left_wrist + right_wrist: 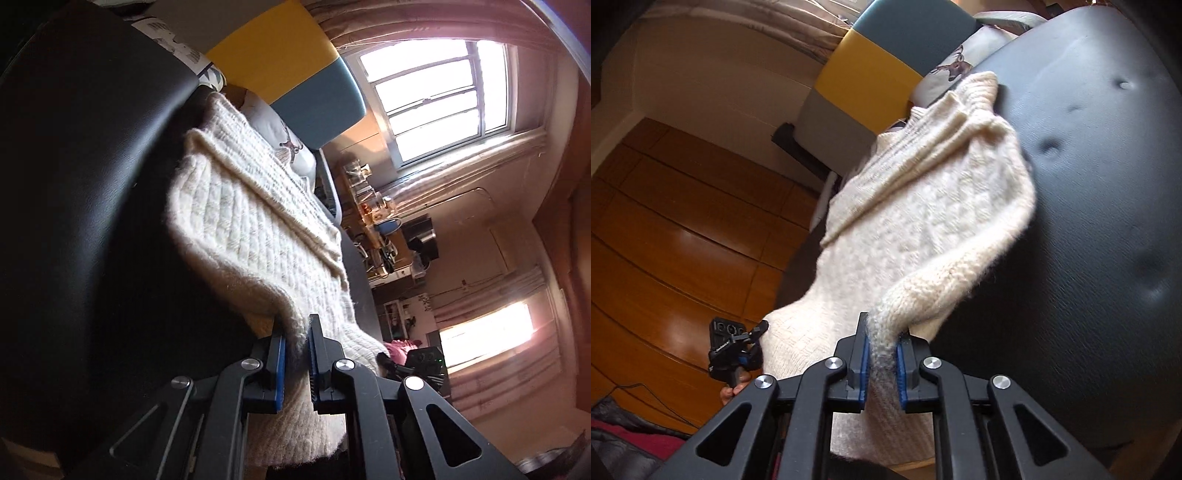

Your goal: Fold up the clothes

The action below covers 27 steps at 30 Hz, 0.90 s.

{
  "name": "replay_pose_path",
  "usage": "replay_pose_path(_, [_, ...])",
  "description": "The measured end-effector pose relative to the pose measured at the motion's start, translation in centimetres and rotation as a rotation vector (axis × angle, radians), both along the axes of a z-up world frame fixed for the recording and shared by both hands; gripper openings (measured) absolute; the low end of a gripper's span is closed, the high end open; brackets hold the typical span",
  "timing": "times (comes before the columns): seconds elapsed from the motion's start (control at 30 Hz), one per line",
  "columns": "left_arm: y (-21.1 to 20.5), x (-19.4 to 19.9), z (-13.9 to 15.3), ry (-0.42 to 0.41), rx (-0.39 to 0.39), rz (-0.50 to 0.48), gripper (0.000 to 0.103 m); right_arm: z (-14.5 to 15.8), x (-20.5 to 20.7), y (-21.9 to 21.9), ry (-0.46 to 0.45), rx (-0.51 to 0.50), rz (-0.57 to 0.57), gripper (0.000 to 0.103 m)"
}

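Gripping sweater (923, 206); R view shows floor (683, 221).

Bright daylight pours in through the window (436, 99) and washes it out white. The black couch (92, 184) stays dark. The floor (683, 206) shines. Edges curve, and corners go dark.

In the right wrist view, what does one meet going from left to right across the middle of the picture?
Wooden floor → cream knitted sweater → black padded seat.
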<state>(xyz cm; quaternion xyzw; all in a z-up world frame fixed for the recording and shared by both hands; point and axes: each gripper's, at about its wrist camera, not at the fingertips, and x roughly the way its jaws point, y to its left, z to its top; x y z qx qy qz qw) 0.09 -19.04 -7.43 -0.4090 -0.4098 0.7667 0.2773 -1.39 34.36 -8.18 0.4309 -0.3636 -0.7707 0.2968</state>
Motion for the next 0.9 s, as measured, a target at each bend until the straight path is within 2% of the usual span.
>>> replay_pose_path(0.27, [-0.5,-6.6,2.8,0.056,0.092,0.033,0.009,1.2,-4.5,1.2,0.025,-0.109,-0.053,0.010])
replay_pose_path(0.47, [-2.4,-12.6,4.8,0.100,0.163,0.114,0.005,2.0,-9.7,2.0,0.035,-0.172,-0.112,0.010])
replay_pose_path(0.57, [-3.2,-16.3,5.4,0.110,0.140,0.156,0.005,1.6,-13.2,2.3,0.023,-0.167,-0.142,0.010])
replay_pose_path(0.63, [-3.2,-18.4,5.2,0.081,0.083,0.161,0.004,0.8,-15.3,2.3,-0.013,-0.155,-0.154,0.010])
replay_pose_path(0.73, [-2.8,-19.4,3.2,-0.014,-0.017,0.105,0.004,-0.5,-16.5,2.0,-0.062,-0.104,-0.136,0.010])
replay_pose_path(0.83, [-2.9,-17.8,-0.3,-0.136,-0.011,0.032,0.006,-2.4,-15.9,2.2,-0.102,-0.097,-0.140,0.010])
replay_pose_path(0.9, [-3.1,-16.5,-2.7,-0.223,0.020,-0.012,0.022,-3.8,-15.3,2.6,-0.132,-0.102,-0.155,0.010])
